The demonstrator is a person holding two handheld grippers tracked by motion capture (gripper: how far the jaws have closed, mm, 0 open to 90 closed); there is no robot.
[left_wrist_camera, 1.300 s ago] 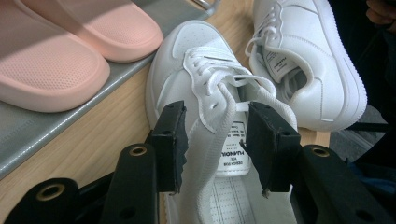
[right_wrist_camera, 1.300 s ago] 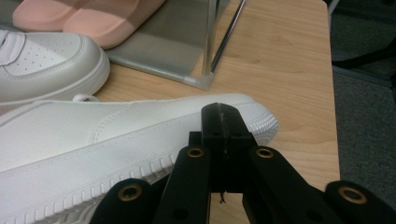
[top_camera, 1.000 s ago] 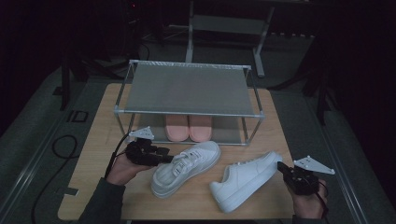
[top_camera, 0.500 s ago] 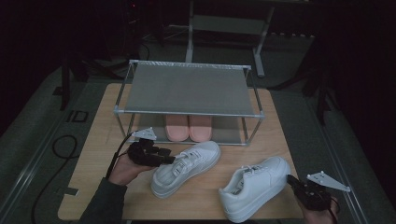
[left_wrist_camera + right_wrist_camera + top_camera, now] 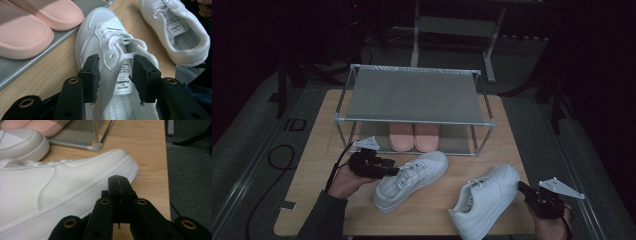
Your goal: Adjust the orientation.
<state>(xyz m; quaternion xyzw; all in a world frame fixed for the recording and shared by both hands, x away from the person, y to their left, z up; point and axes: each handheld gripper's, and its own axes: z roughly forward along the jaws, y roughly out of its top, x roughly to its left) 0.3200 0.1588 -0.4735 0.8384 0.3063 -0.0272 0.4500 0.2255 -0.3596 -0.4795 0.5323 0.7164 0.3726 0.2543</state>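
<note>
The left gripper (image 5: pixel 393 171) is hanging over the left white shoe (image 5: pixel 412 181), jaws apart around its tongue. The right white shoe (image 5: pixel 484 200) is lying beside it on the table (image 5: pixel 312 150). The right gripper (image 5: pixel 523 188), jaws clenched with nothing inside, is touching its side.

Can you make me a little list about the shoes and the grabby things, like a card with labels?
table: light wooden board
rack: grey metal shoe rack at the back of the board
on the rack's bottom shelf: pink slippers, side by side
left shoe: white sneaker, in front of the rack
left gripper: jaws apart, one on each side of that sneaker's tongue
right shoe: second white sneaker, near the board's front edge
right gripper: jaws shut together, tip beside the second sneaker's side
</note>
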